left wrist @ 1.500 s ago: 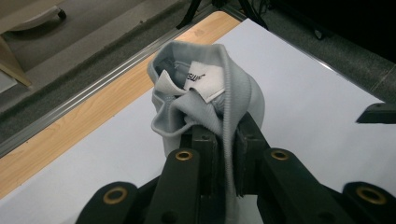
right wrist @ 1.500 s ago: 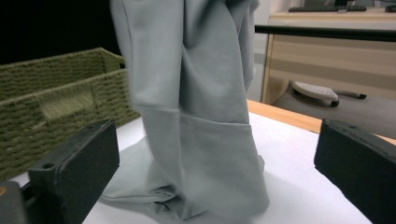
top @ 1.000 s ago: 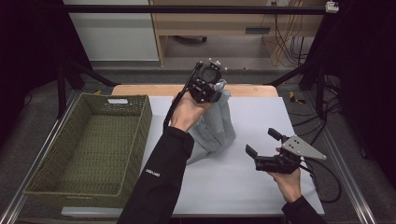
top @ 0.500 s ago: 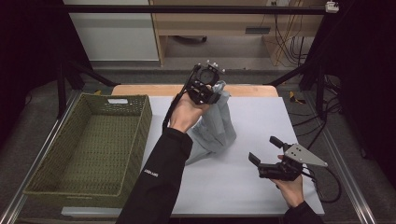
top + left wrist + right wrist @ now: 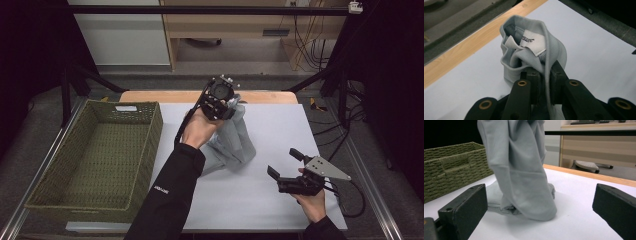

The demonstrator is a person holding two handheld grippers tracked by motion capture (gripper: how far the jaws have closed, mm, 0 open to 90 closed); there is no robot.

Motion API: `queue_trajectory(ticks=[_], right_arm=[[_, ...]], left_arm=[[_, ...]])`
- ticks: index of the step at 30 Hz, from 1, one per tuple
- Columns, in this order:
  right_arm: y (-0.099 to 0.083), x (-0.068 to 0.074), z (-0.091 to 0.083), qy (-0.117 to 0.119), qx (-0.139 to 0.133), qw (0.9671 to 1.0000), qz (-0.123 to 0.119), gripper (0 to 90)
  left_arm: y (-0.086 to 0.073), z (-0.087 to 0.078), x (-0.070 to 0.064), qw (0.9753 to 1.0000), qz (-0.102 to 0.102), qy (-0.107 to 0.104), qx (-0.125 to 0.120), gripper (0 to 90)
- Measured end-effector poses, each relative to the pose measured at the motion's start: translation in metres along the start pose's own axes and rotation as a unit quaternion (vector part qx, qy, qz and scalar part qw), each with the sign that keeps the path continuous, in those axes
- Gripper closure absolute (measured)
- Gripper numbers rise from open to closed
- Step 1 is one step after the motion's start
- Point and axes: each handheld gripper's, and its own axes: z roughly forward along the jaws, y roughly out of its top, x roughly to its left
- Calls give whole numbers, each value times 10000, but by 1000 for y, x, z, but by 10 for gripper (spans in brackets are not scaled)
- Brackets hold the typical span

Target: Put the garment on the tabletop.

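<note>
Left gripper (image 5: 544, 82) is clamping its jaws narrow on the grey garment (image 5: 534, 57), pinching the waistband and a drawstring cord (image 5: 547, 62) running down between the jaws; a white label (image 5: 532, 41) is showing just above, center of the left gripper view. In the high view the left gripper (image 5: 220, 97) is sitting upper center of frame, raised, with the garment (image 5: 232, 145) hanging from it and its lower end bunching on the white table top (image 5: 280, 125) at frame center. Right gripper (image 5: 285, 167) is sitting lower right of the high view, jaws spread wide and holding nothing, well apart from the garment, hand (image 5: 312, 202) below it. In the right gripper view the two black jaws are standing at the lower left and lower right corners, the garment (image 5: 524, 177) hanging down between them farther off, bottom folds touching the table. Green woven basket (image 5: 95, 155) is occupying the left of the high view, beside the table top. Wooden table edge (image 5: 165, 96) is running along the far side.
</note>
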Motion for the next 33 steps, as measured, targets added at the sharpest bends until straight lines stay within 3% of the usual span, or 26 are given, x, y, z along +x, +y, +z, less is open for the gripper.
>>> queue_trajectory(ticks=[3,9,10,13,18,24,26,29,30,31,33], right_arm=[[-1,0,-1,11,-17,10000,40,3],[-2,-3,-1,24,-77,9999,-128,3],[-1,-1,-2,-4,-55,10000,8,3],[-1,-3,-4,16,-70,10000,-39,3],[-2,-2,-4,27,-66,9999,87,3],[-3,-1,-4,29,-33,10000,85,2],[-3,-3,-4,48,-50,10000,3,3],[-2,-2,-4,49,-31,9999,95,3],[-2,-2,-4,49,-31,9999,95,3],[-2,-2,-4,53,-27,9999,116,3],[-3,-2,-4,61,-19,9999,92,3]], left_arm=[[-9,10,-4,10000,20,-84,12,802],[-19,22,-8,9999,77,-142,53,799],[-20,24,-8,9998,59,-163,52,799],[-26,30,-10,9998,29,-176,40,796],[-36,43,-16,9996,161,-200,135,791],[-47,58,-20,9995,119,-239,158,777],[-49,60,-21,9995,98,-257,147,706],[-51,58,-20,9995,-21,-326,-36,529],[-51,56,-20,9993,-81,-352,-114,529],[-51,54,-19,9991,-89,-364,-192,425],[-52,48,-19,9989,-68,-320,-339,323]])
